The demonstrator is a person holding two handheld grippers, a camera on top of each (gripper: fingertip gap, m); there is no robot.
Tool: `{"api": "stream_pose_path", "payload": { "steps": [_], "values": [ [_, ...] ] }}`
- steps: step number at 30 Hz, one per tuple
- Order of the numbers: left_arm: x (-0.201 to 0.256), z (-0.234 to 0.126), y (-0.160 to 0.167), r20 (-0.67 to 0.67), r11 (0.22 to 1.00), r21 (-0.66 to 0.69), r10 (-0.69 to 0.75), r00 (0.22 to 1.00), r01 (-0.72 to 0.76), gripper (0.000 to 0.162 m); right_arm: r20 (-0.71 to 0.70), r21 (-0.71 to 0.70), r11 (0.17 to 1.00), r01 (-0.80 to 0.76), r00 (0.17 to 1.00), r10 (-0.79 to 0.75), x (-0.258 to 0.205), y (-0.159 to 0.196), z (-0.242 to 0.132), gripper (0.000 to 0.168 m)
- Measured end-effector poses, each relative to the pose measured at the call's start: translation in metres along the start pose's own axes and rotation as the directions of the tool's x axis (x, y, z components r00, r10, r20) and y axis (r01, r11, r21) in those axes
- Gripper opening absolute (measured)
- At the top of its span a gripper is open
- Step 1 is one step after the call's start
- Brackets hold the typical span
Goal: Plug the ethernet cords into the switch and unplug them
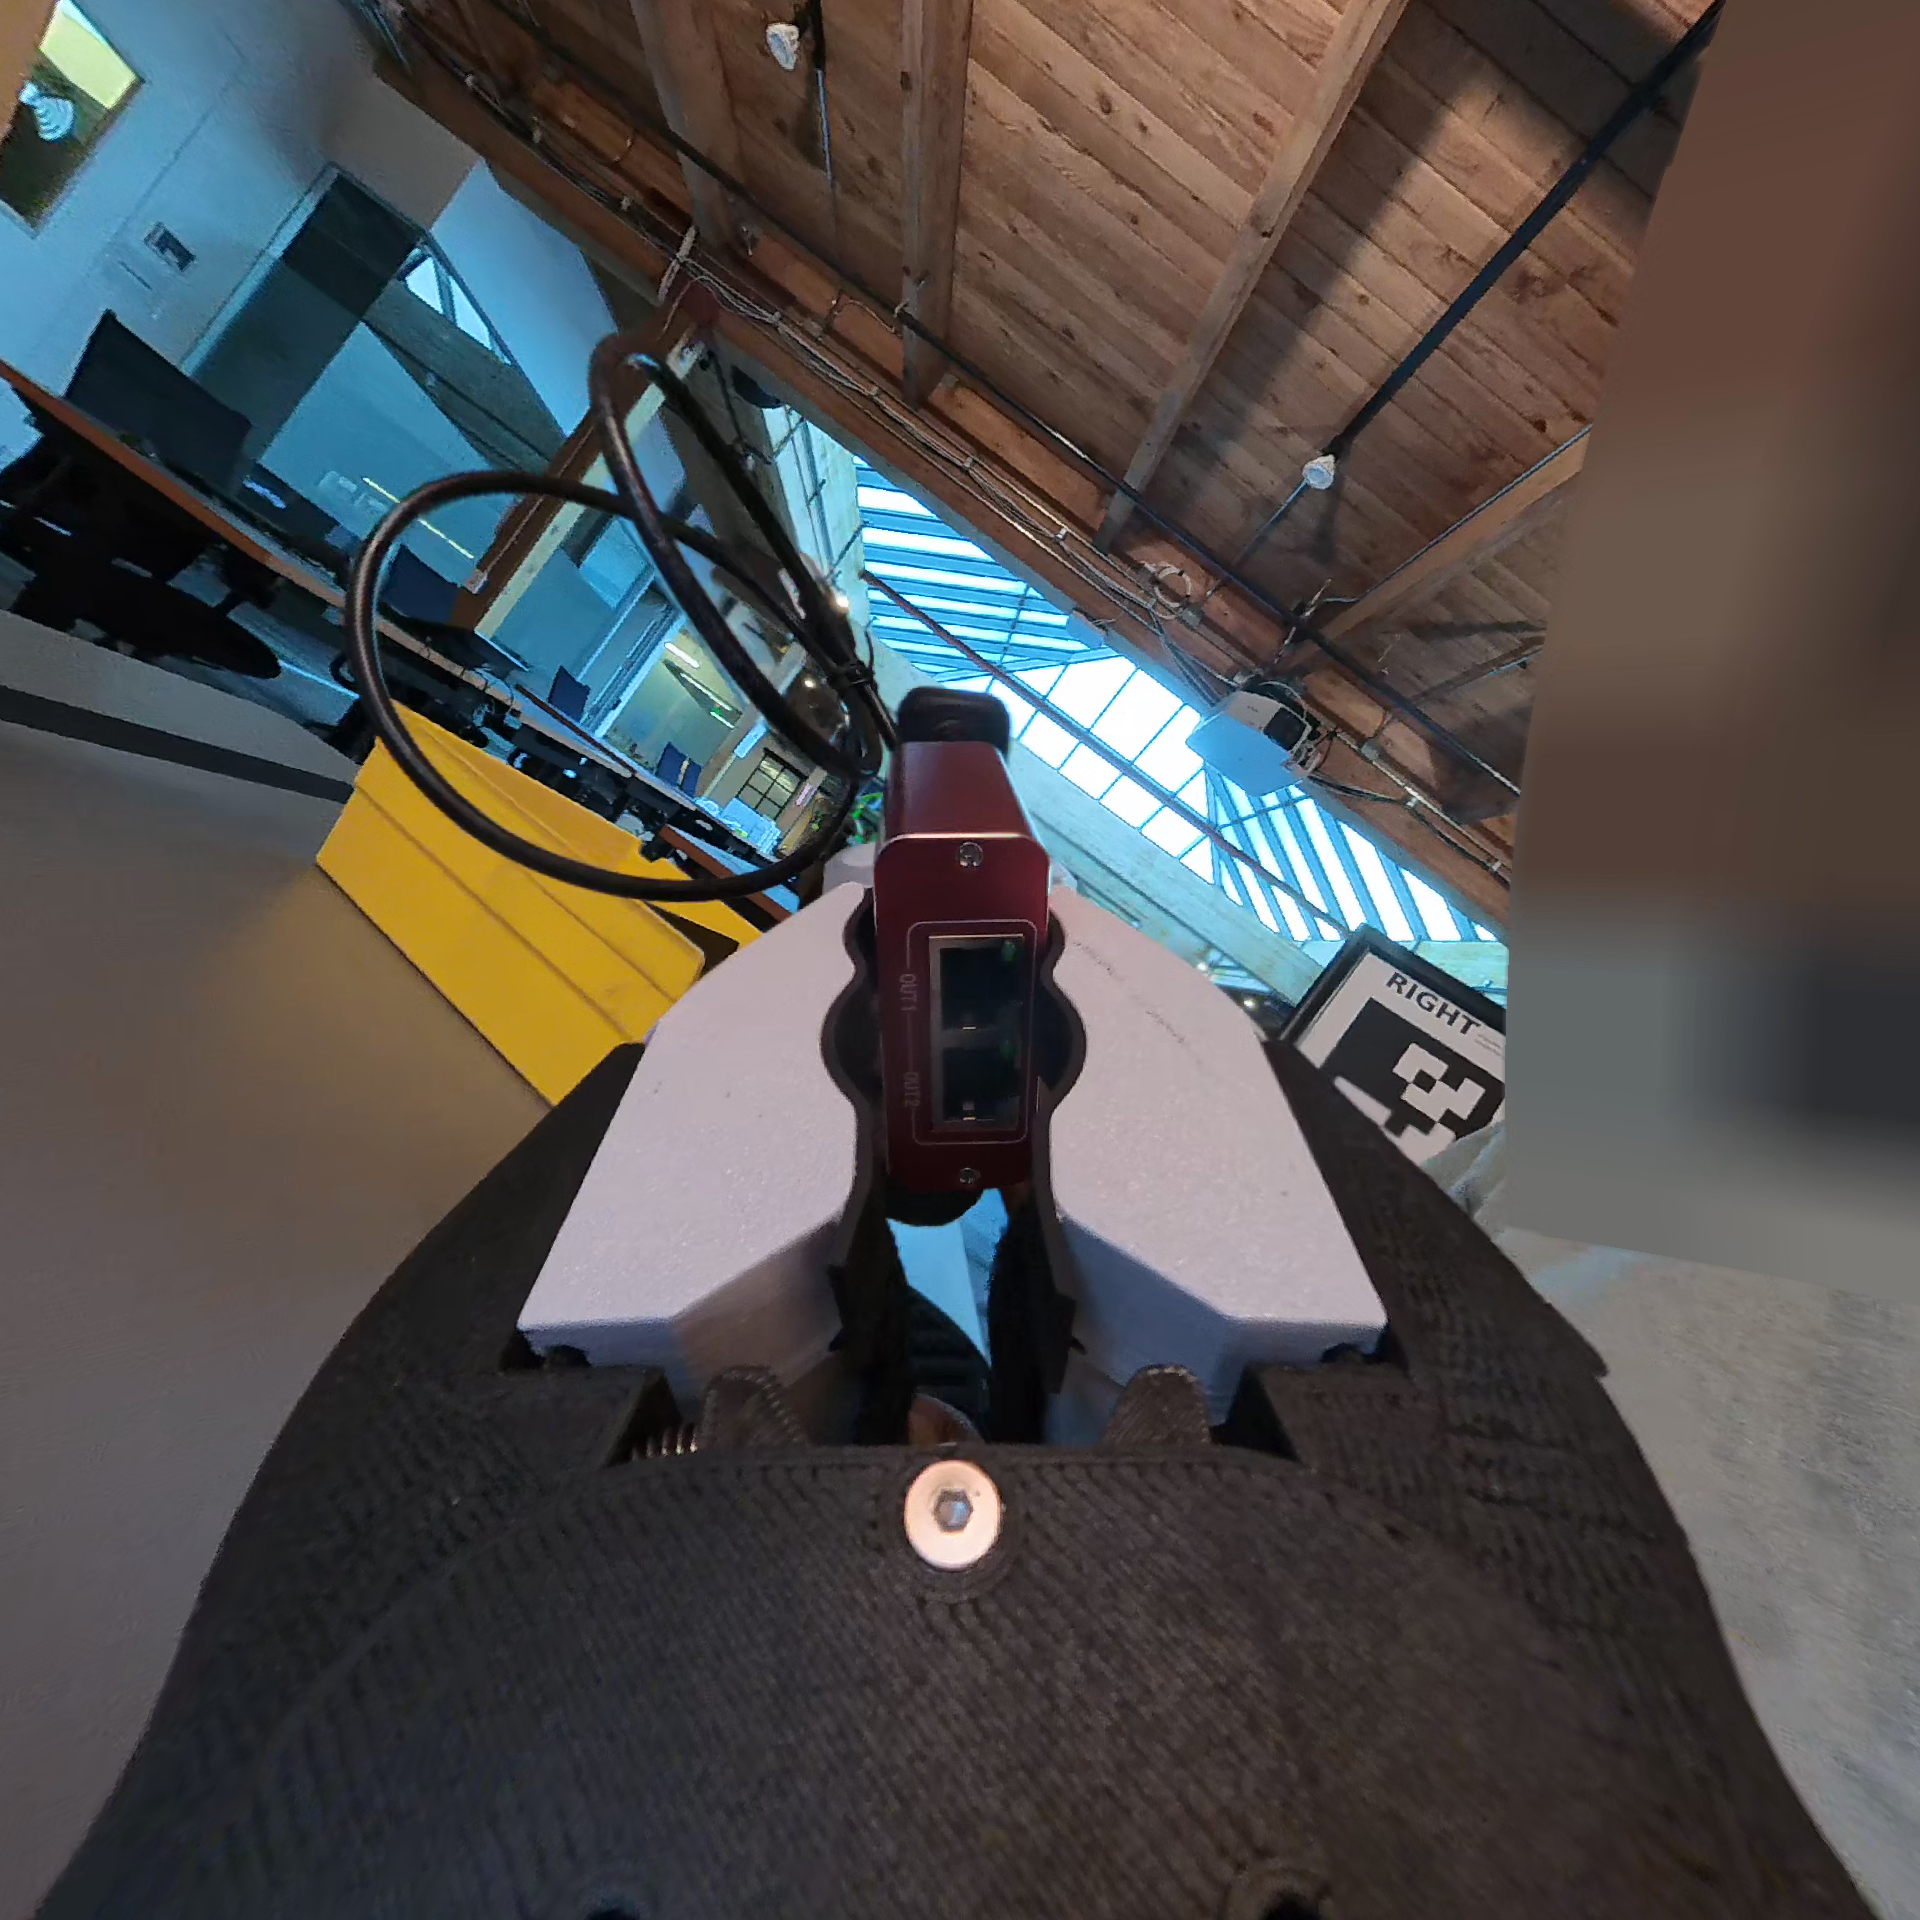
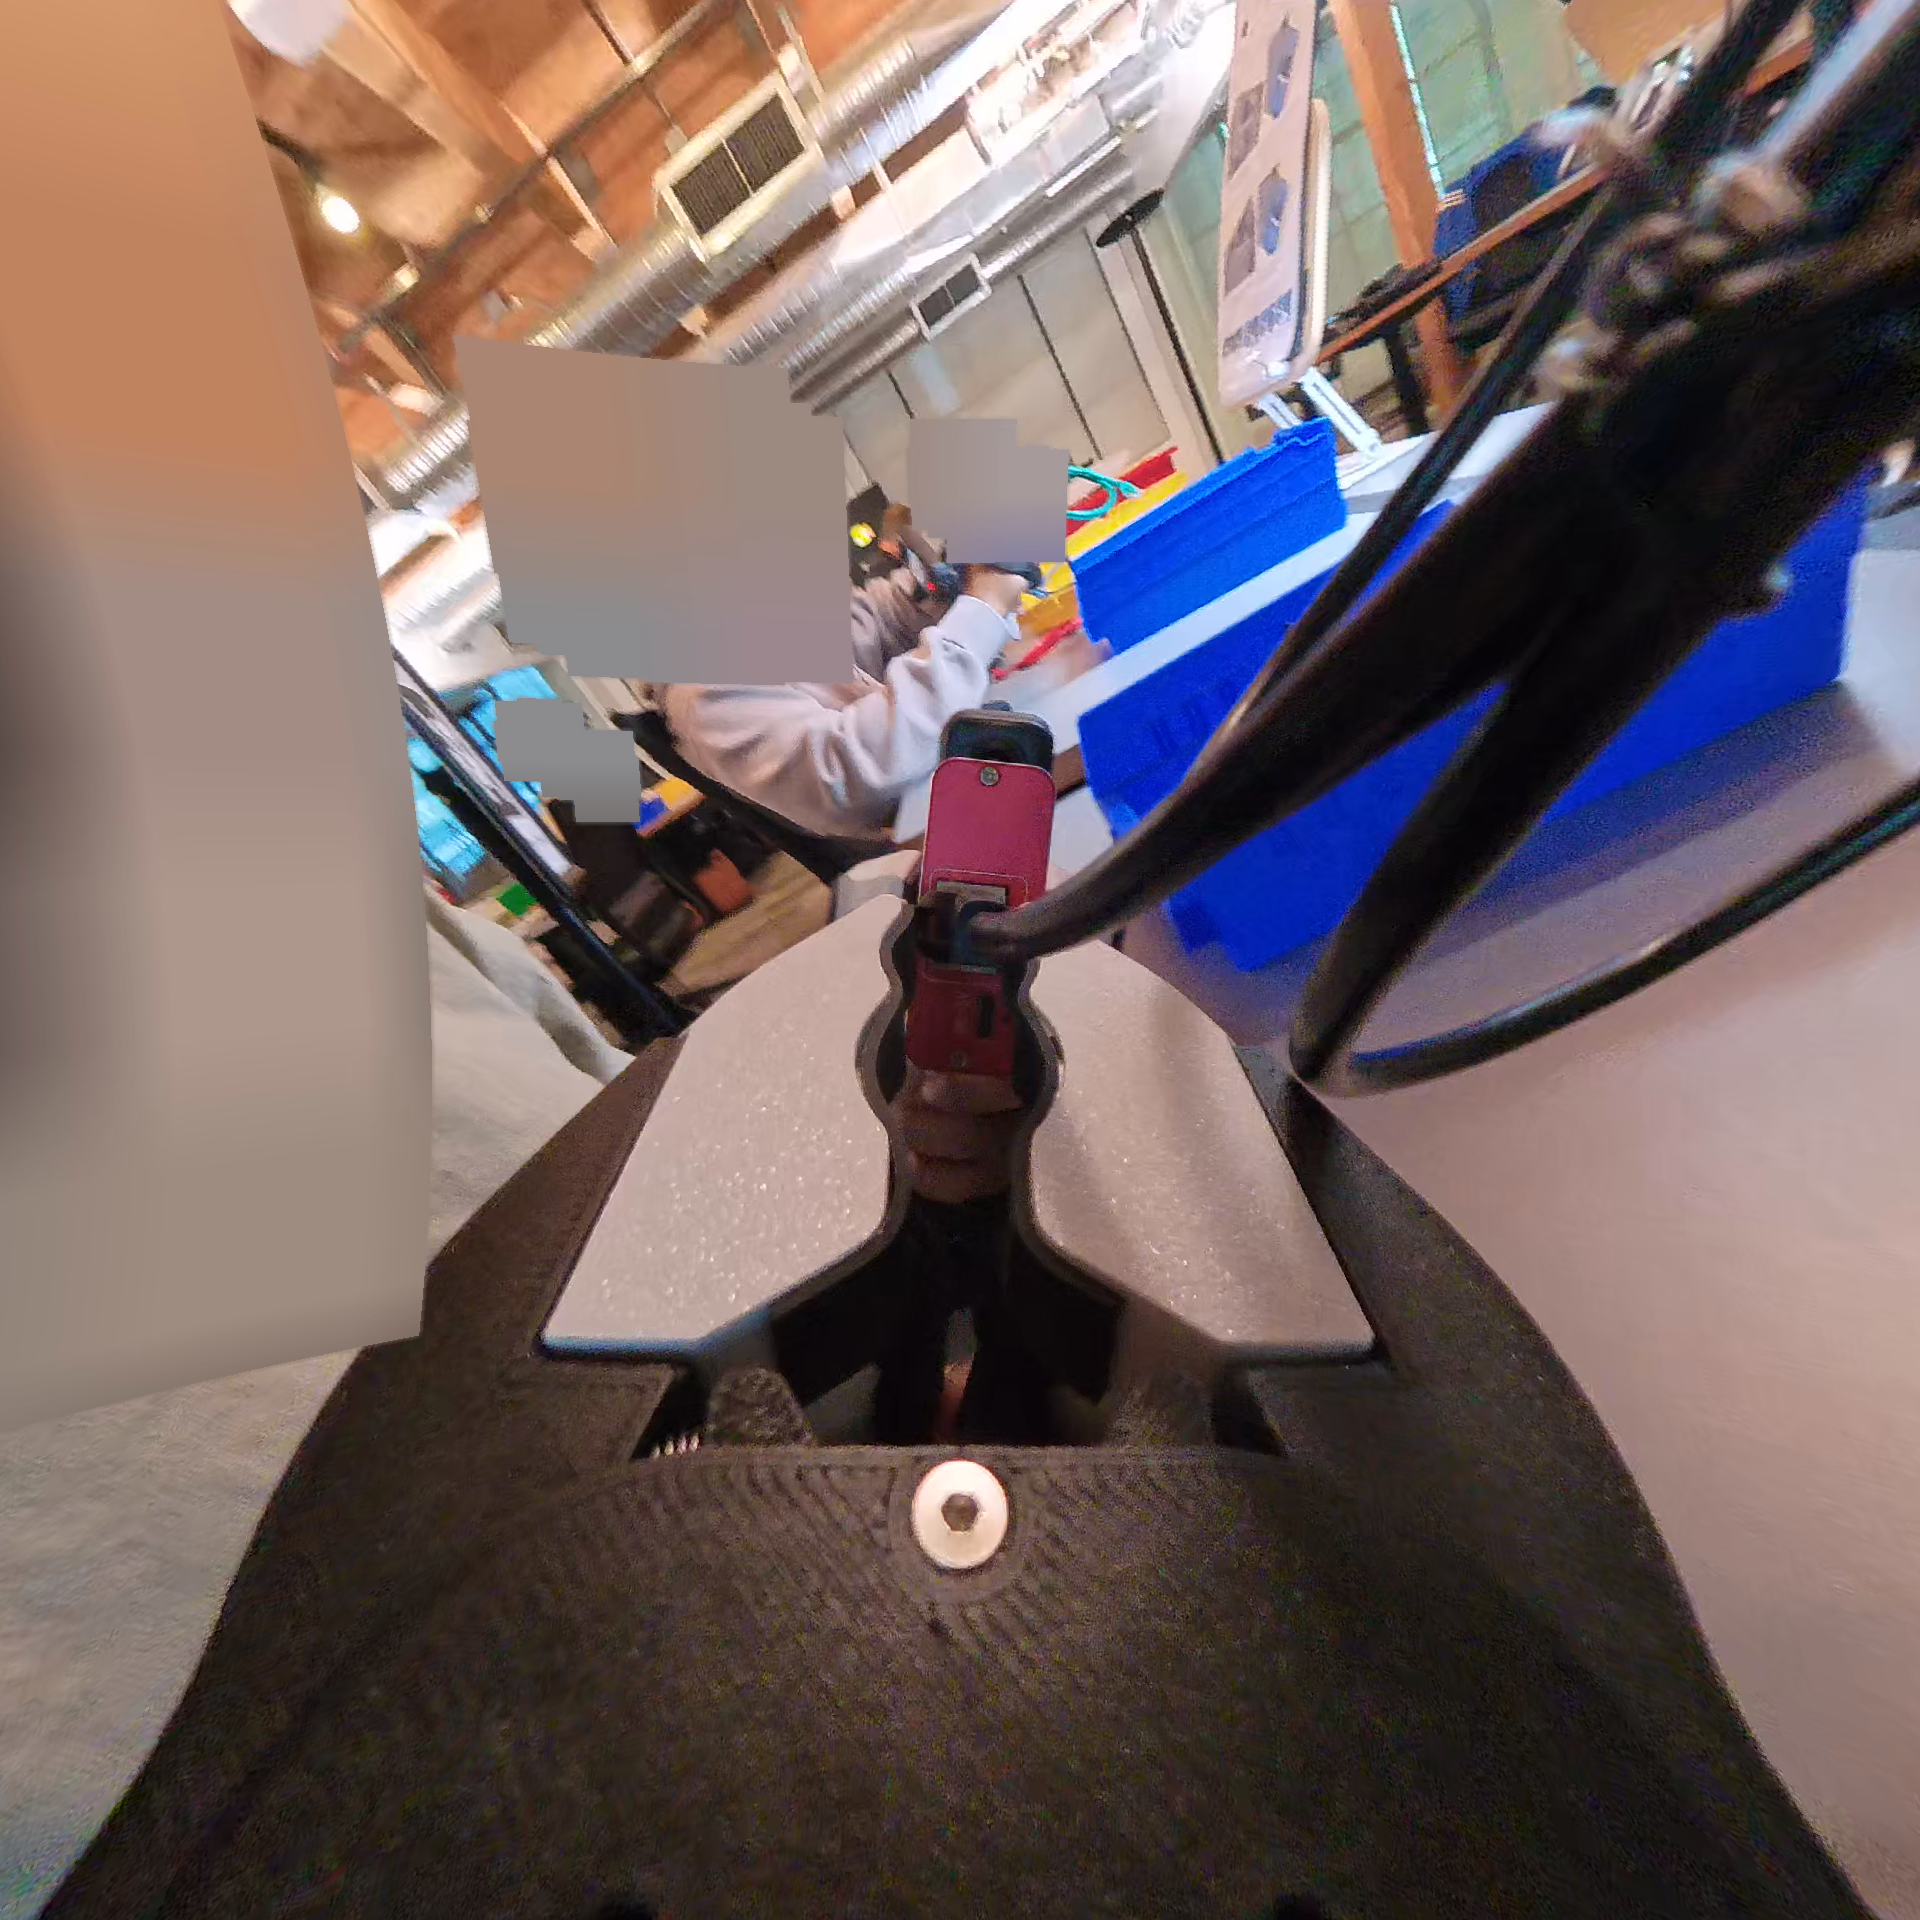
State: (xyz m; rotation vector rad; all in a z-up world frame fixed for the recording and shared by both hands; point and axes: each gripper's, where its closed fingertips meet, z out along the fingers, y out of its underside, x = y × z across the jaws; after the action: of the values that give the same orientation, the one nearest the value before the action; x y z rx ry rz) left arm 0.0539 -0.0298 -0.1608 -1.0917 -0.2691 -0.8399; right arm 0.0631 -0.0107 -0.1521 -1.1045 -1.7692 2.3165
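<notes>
Between the left gripper's (image 1: 961,1049) pale fingers (image 1: 727,1101) sits the dark red switch (image 1: 961,997), clamped by closed jaws and held aloft; its two front ports look empty, so plugging there seems undone; printed lettering beside them goes unquoted. Farther right, the right gripper (image 2: 961,1023) pinches the switch's opposite end (image 2: 971,935); one black ethernet cord (image 2: 1247,790) is seated, looping away; unplugging remains.
</notes>
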Motion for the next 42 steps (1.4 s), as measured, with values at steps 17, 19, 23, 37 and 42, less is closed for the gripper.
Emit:
{"api": "stream_pose_path", "payload": {
  "steps": [17, 19, 23, 37, 42],
  "values": [
    [0.007, -0.003, -0.01, -0.004, 0.996, 0.072, 0.057, 0.998, -0.057, 0.027, -0.348, -0.059, 0.823, 0.564, 0.762, -0.547, -0.007, -0.006, 0.006, 0.021],
    [0.011, -0.002, -0.011, -0.039, 0.996, 0.078, 0.048, 0.998, -0.044, 0.027, -0.364, -0.008, 0.808, 0.589, 0.751, -0.551, -0.011, -0.008, 0.007, 0.02],
    [0.013, -0.001, -0.011, -0.086, 0.997, 0.08, -0.01, 0.996, 0.017, 0.027, -0.355, 0.075, 0.807, 0.585, 0.772, -0.527, -0.015, -0.011, 0.007, 0.017],
    [0.041, 0.003, 0.002, -0.175, 0.971, 0.013, 0.235, 0.956, -0.237, 0.027, -0.164, 0.257, 0.757, 0.601, 0.799, -0.579, -0.045, -0.006, -0.001, 0.014],
    [0.052, 0.006, 0.008, -0.217, 0.947, 0.008, 0.315, 0.924, -0.321, 0.027, -0.106, 0.353, 0.733, 0.582, 0.803, -0.586, -0.06, -0.006, -0.006, 0.013]
  ]
}}
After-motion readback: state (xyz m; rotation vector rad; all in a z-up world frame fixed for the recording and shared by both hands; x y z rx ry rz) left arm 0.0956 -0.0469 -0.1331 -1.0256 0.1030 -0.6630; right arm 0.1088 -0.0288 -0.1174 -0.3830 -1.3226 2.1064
